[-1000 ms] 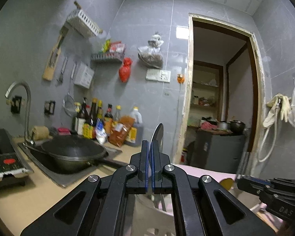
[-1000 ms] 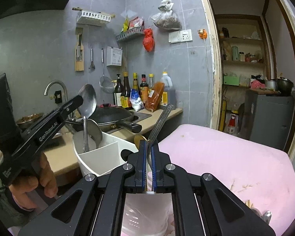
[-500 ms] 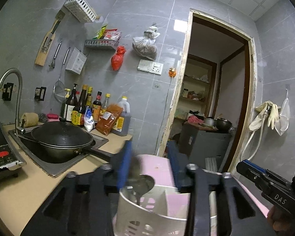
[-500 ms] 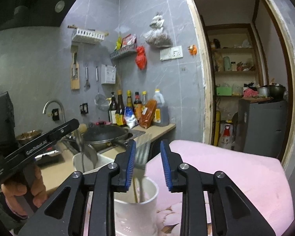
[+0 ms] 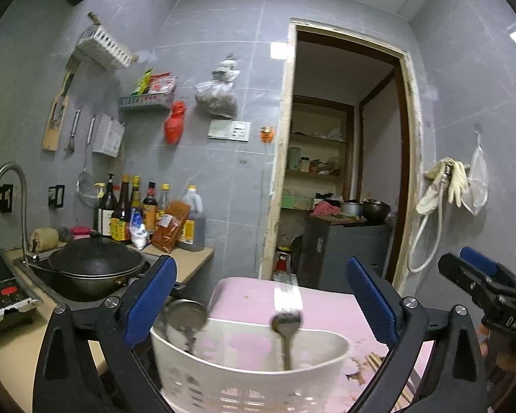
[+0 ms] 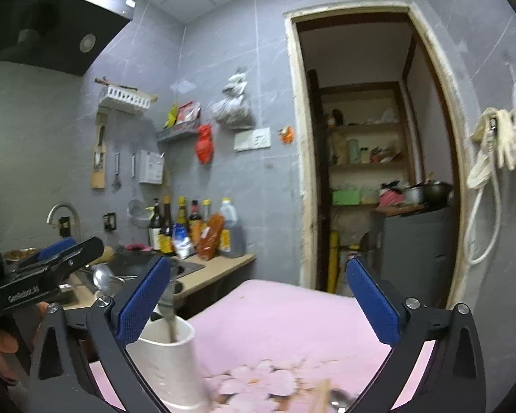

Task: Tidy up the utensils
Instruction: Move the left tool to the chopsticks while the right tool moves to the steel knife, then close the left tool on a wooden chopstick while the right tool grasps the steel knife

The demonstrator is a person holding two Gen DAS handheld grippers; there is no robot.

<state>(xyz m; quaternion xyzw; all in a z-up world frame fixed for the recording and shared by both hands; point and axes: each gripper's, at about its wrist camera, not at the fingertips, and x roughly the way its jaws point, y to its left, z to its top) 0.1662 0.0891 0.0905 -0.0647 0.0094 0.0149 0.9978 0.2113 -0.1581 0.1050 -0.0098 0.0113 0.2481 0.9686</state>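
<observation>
Left wrist view: both grippers' fingers (image 5: 151,296) opening, empty; blurred fork (image 5: 286,323) in caddy (image 5: 258,382).

Both views are dim and evenly lit from overhead, with a cool grey cast on the tiled wall (image 5: 223,69) and only soft shadows — the brightest spots are pale patches of glare on the tiles beside the doorway (image 5: 347,158). The fisheye lens bows the door frame and wall lines and leaves black corners around a circular picture. Motion blur smears the near things — the fork (image 5: 287,320) and the white utensil holder (image 5: 244,375) in the left view, the white cup (image 6: 170,364) and flowered pink cloth (image 6: 285,327) in the right — while the far wall stays fairly sharp.
</observation>
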